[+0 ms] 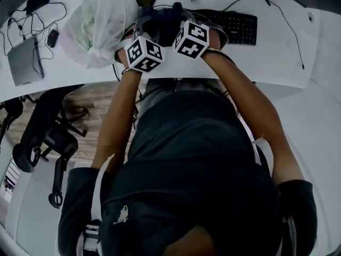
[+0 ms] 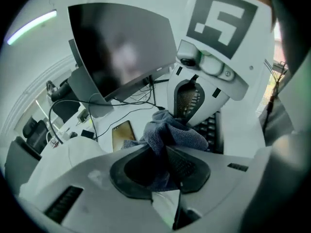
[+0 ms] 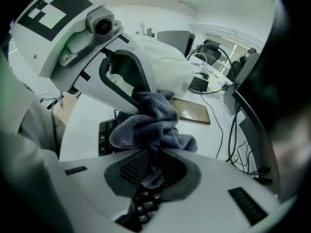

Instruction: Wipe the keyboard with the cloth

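A dark blue-grey cloth [image 1: 161,21] hangs bunched between both grippers above the white desk. The left gripper [image 2: 165,152] is shut on one fold of the cloth [image 2: 167,132]. My right gripper [image 3: 153,161] is shut on another part of the cloth [image 3: 146,123]. Their marker cubes sit side by side, the left one [image 1: 144,55] and the right one [image 1: 192,39]. The black keyboard [image 1: 230,25] lies just right of and under the grippers; its keys [image 3: 145,204] show below the right jaws. The cloth hangs clear of the keys.
A white plastic bag [image 1: 98,25] sits to the left of the grippers, a phone [image 2: 121,135] lies flat beyond them, and a monitor [image 2: 121,52] stands at the back. Cables and a grey device [image 1: 24,60] occupy the far left; an office chair [image 1: 48,137] stands below the desk edge.
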### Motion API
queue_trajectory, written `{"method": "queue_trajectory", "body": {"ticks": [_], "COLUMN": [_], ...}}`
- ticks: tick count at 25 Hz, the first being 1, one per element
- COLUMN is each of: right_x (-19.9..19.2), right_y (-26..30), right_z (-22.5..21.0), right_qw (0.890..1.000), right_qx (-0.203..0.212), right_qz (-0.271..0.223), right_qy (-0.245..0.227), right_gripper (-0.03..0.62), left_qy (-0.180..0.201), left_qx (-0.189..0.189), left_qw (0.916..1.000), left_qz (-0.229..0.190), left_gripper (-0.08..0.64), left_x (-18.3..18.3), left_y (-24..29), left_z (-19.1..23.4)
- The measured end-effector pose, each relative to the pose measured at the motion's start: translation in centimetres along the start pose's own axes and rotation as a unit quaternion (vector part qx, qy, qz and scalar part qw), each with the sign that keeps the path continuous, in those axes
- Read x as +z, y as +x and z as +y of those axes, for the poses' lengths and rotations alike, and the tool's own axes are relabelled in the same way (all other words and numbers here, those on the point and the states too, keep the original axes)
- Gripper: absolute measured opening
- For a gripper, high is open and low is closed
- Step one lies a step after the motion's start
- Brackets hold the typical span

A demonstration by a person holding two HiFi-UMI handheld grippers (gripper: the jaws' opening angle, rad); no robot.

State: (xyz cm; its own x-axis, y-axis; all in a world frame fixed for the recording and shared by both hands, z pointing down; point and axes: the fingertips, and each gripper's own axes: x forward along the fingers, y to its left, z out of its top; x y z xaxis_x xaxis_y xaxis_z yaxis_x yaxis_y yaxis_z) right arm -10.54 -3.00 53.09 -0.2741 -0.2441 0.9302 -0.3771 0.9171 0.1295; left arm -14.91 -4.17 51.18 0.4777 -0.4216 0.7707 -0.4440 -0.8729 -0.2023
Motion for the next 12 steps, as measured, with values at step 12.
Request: {"method": "queue_trajectory", "body": {"ticks": [12], "right_x": [-2.8], "right_y": [-1.7], "right_z": [6.9], "right_qw": [0.995], "right_qx": [0.099], "right_qz": [0.017], "right_qy": [-0.004], "right_gripper": [0.051], "left_qy": [-0.008], "left_qx": [-0.110], "left_qw": [0.9929], "left_qz": [0.044], "left_gripper": [0.072], "left_x": [-3.4], "left_y": [-2.6], "left_z": [-9.9]}}
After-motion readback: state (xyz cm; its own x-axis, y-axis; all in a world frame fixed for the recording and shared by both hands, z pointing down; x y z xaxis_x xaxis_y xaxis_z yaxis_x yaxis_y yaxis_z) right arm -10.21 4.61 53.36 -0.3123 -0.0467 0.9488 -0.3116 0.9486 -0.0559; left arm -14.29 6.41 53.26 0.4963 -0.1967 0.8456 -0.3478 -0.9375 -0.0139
